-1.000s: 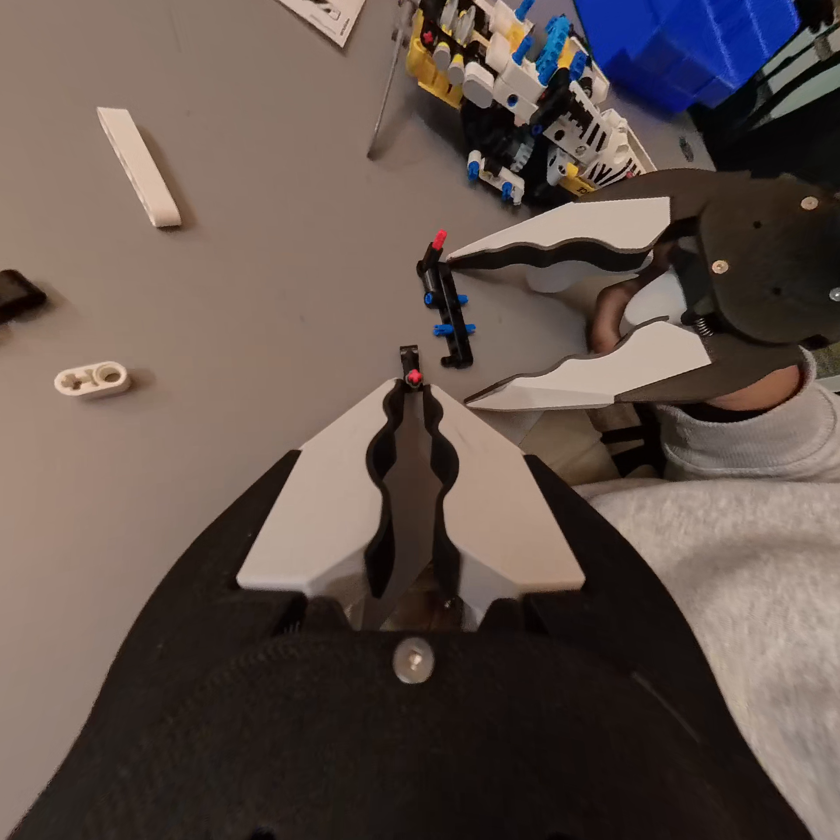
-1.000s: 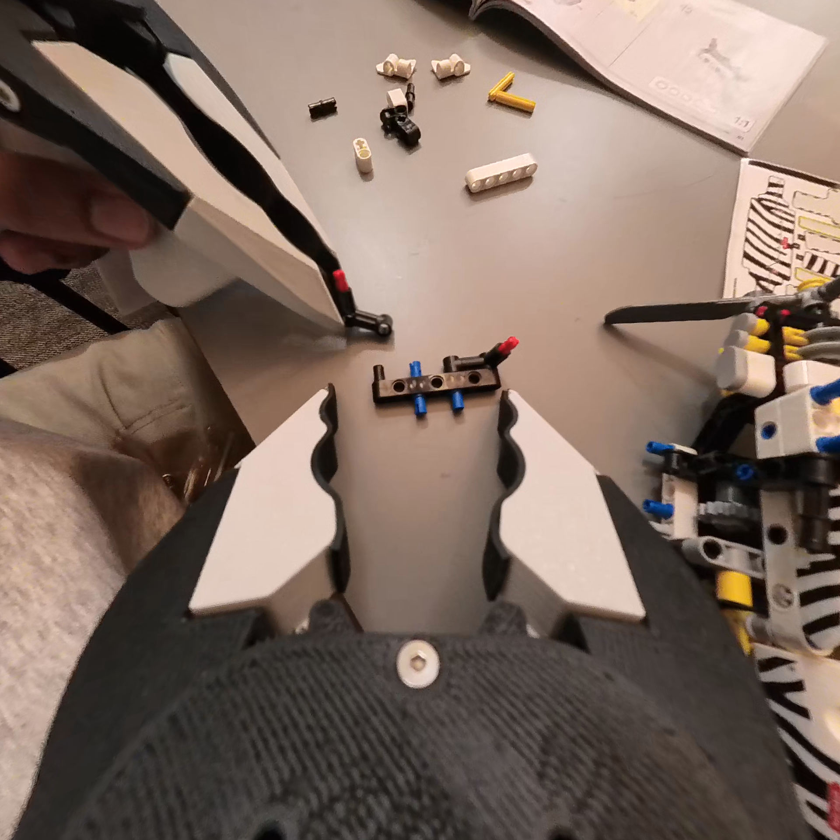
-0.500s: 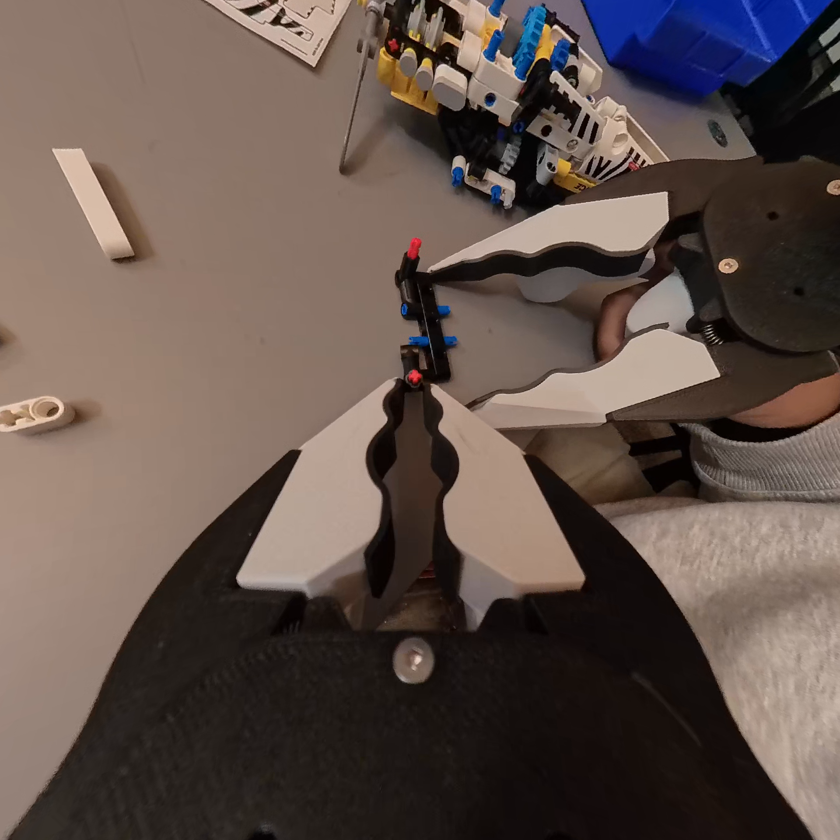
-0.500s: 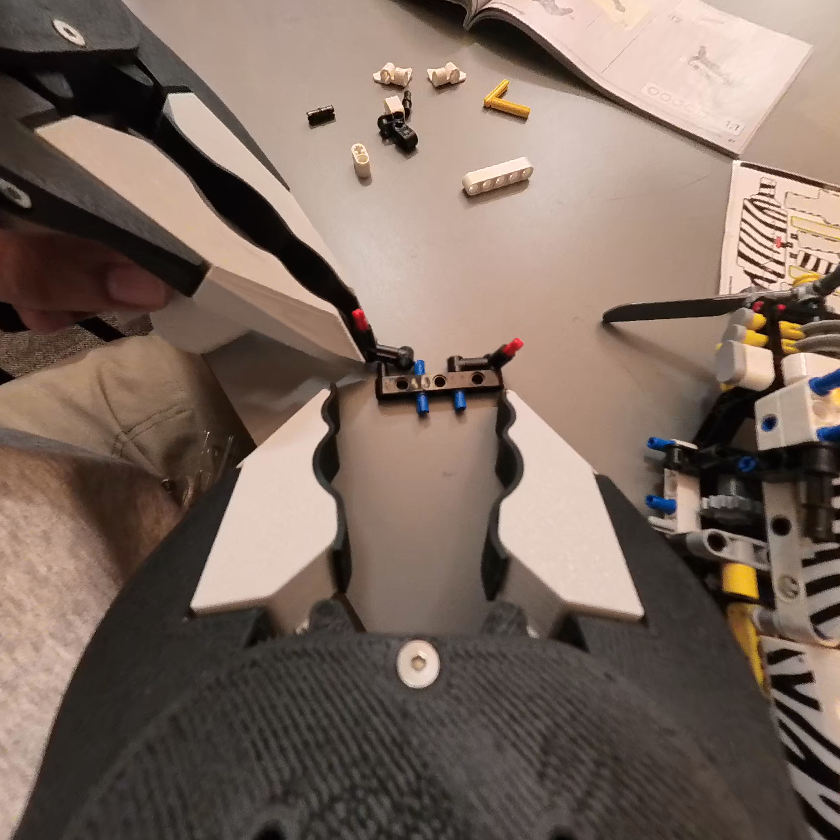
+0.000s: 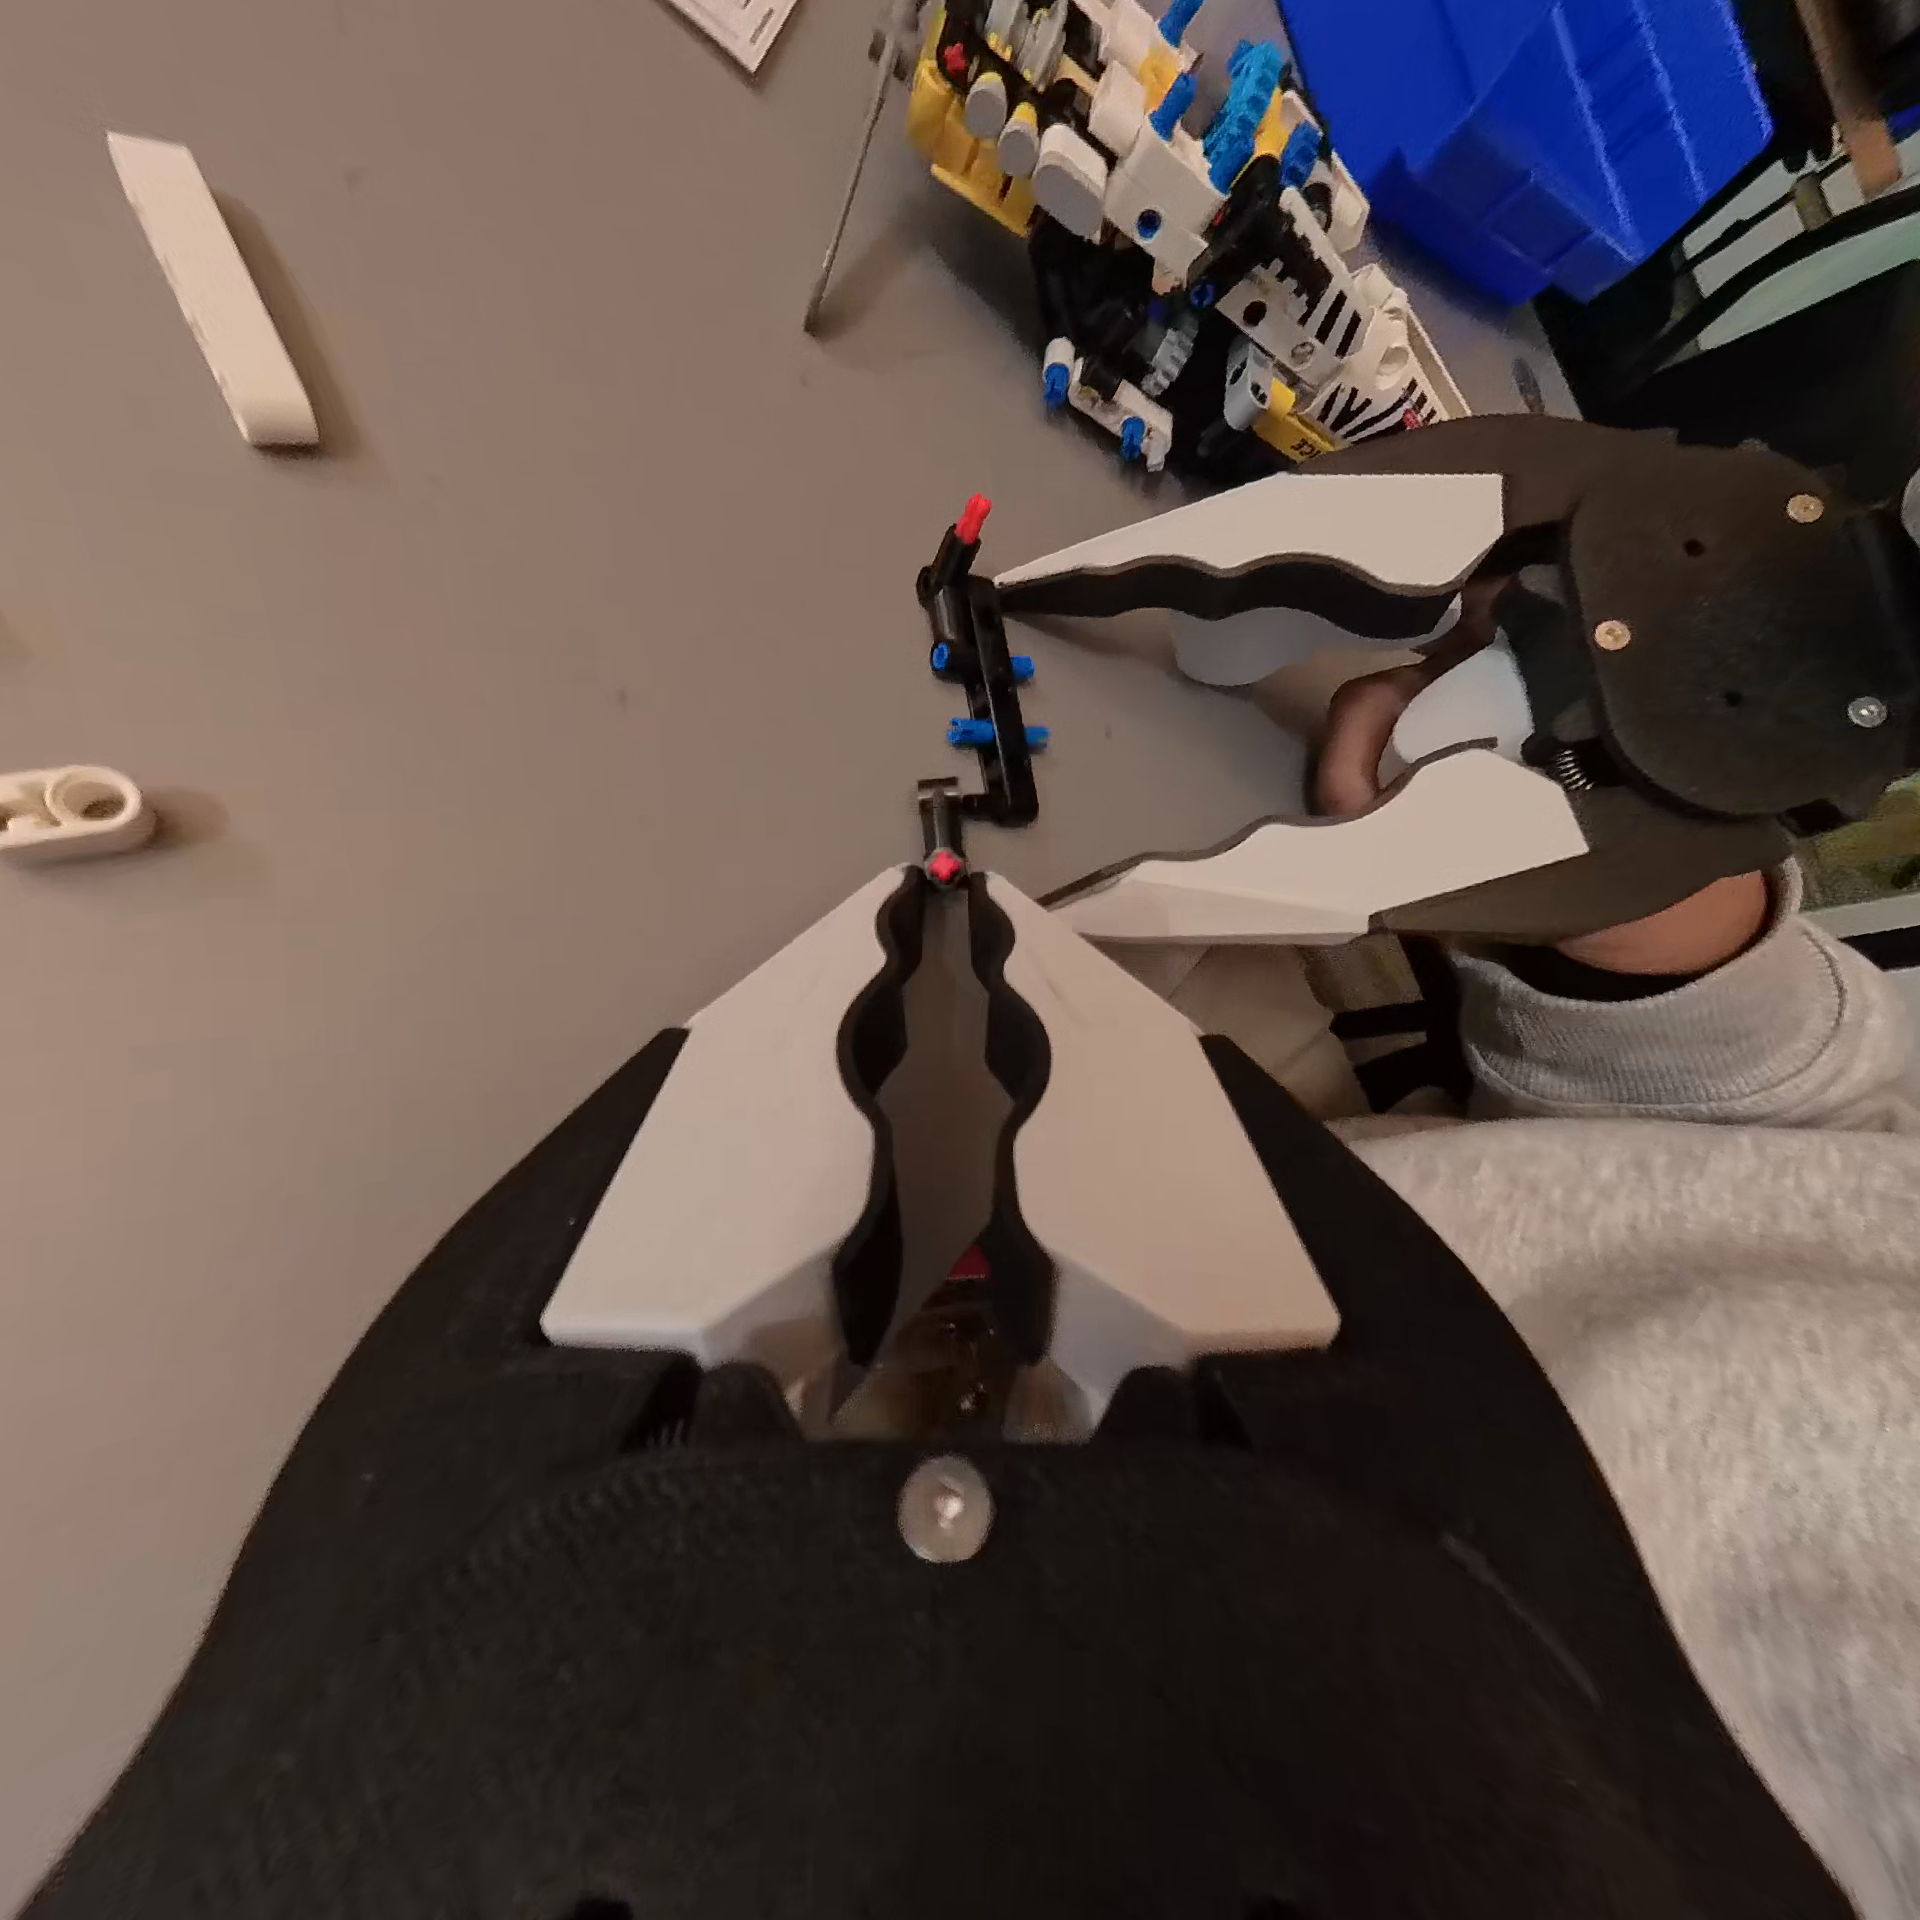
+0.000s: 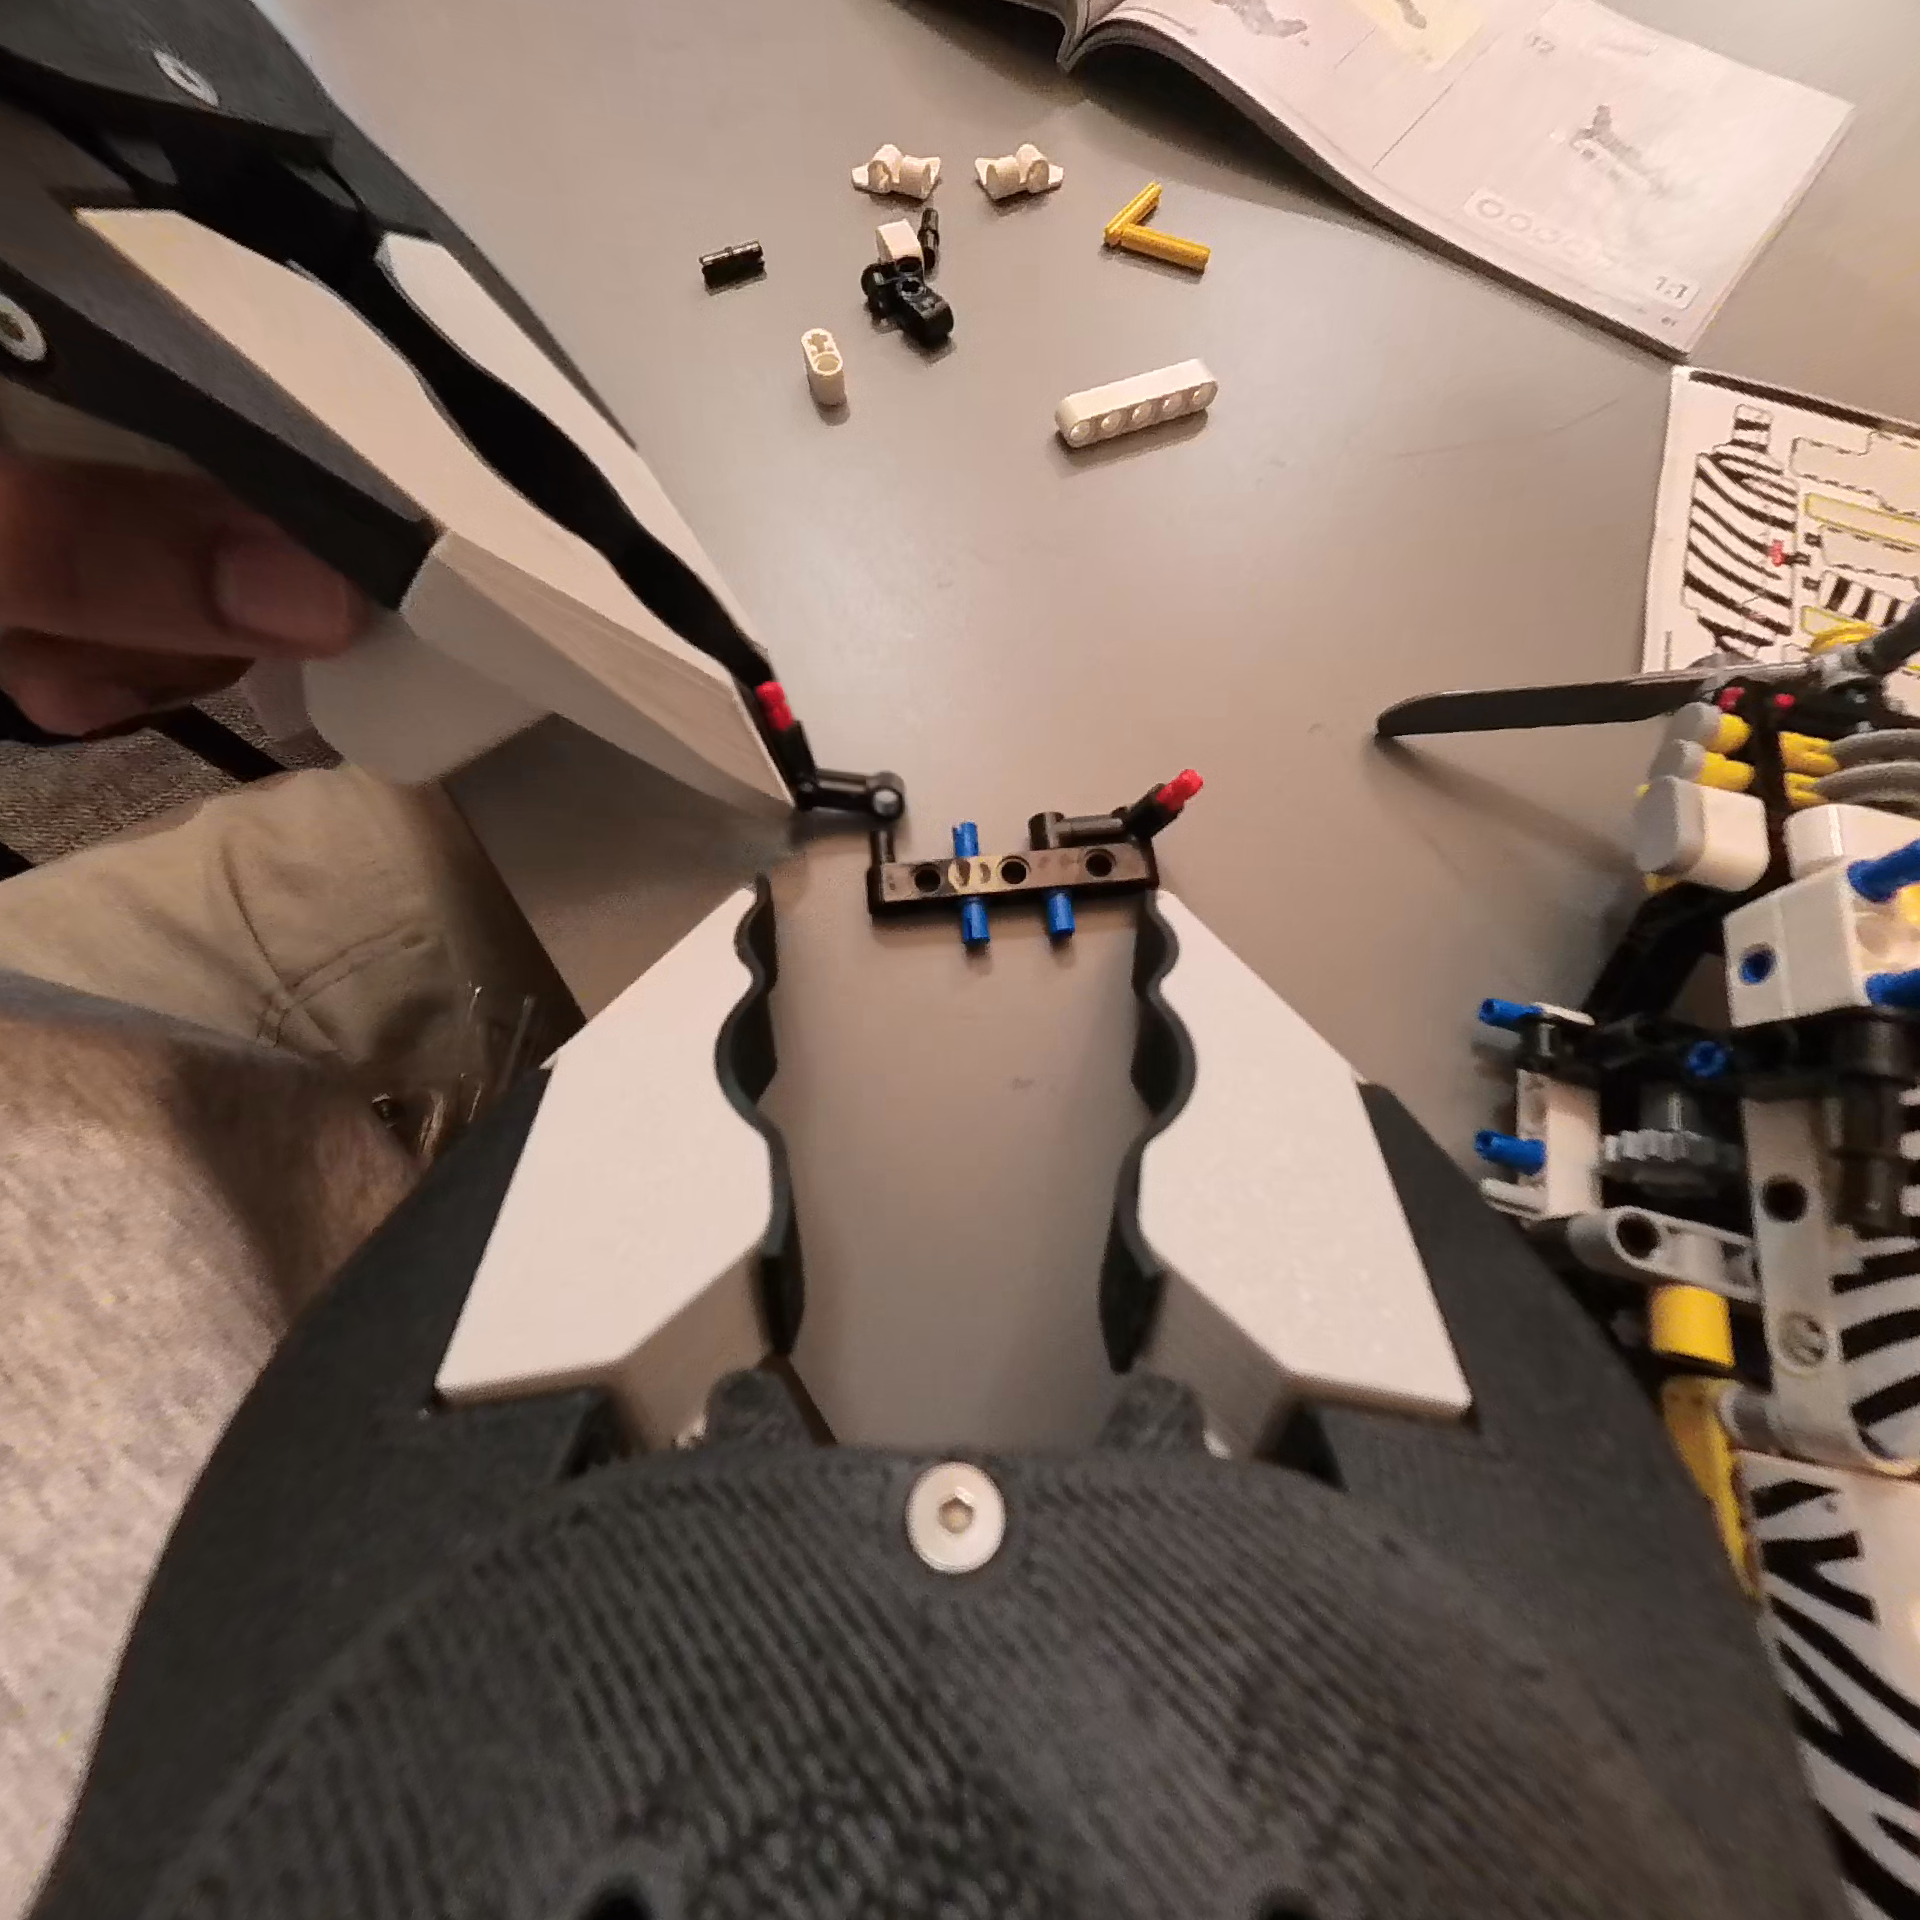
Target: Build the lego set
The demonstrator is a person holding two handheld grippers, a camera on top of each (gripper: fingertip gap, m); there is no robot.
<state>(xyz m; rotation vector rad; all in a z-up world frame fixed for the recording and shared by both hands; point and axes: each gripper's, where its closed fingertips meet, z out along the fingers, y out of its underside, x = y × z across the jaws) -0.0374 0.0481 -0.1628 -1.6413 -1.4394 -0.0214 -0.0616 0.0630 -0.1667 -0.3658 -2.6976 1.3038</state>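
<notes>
Left gripper (image 5: 943, 883) clamped on a small black connector (image 5: 940, 826) with red pin, tip at the black beam's (image 6: 1013, 873) end hole — likely aligning it for insertion. Right gripper (image 6: 956, 914) spread wide, bracketing the beam on the grey table (image 6: 1195, 623) — probably to steady it.

Bare table (image 6: 935, 582) beyond black beam (image 6: 1013, 871); model (image 6: 1766, 1039) crowds right.
</notes>
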